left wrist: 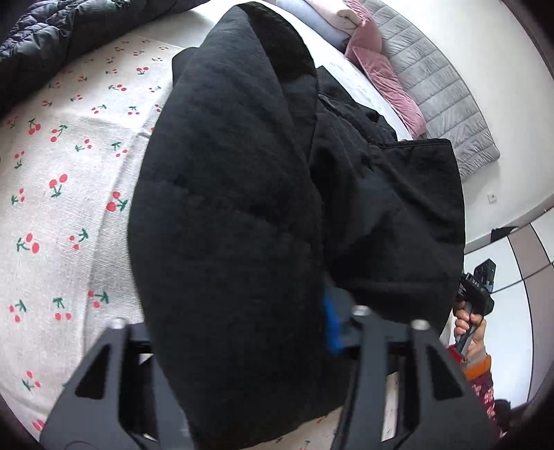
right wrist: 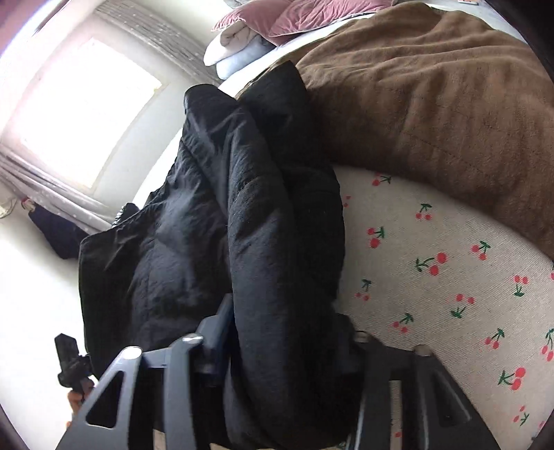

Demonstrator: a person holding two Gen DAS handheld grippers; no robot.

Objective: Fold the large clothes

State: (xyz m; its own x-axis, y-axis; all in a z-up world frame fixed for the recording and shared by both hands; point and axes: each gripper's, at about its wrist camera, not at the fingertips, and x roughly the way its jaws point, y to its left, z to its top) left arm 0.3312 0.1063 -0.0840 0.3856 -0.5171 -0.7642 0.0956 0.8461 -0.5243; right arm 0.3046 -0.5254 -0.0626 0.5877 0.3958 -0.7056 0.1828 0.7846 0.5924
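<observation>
In our left hand, the left gripper [left wrist: 242,346] has a thick fold of the black padded coat [left wrist: 225,214] between its two fingers; the cloth fills the whole gap, so the gripper is closed on it. A blue pad [left wrist: 330,325] shows on the inner side of one finger, touching the cloth. In our right hand, the right gripper [right wrist: 287,349] also holds a thick fold of the same black padded coat [right wrist: 277,242], and its fingers press the cloth from both sides.

From the left wrist view, the coat rises as a long rounded roll from the fingers, and a second part of it hangs to the right side. At the right edge of this view we see the other gripper and the hand [left wrist: 465,323] that holds its handle. From the right wrist view, the coat goes up and to the left, with one wrinkled layer hanging over the edge of the bed.

Under the coat lies a white sheet with red cherries [left wrist: 62,194], which is also seen beside the coat in the right wrist view [right wrist: 450,277]. A dark quilted jacket [left wrist: 38,41] lies at the far corner of the sheet. A brown blanket [right wrist: 432,104] lies just beside the coat on the bed. Pink pillows [right wrist: 304,17] and a folded pale cloth [right wrist: 235,48] are at the head of the bed. A bright window [right wrist: 86,114] is on the wall behind.
</observation>
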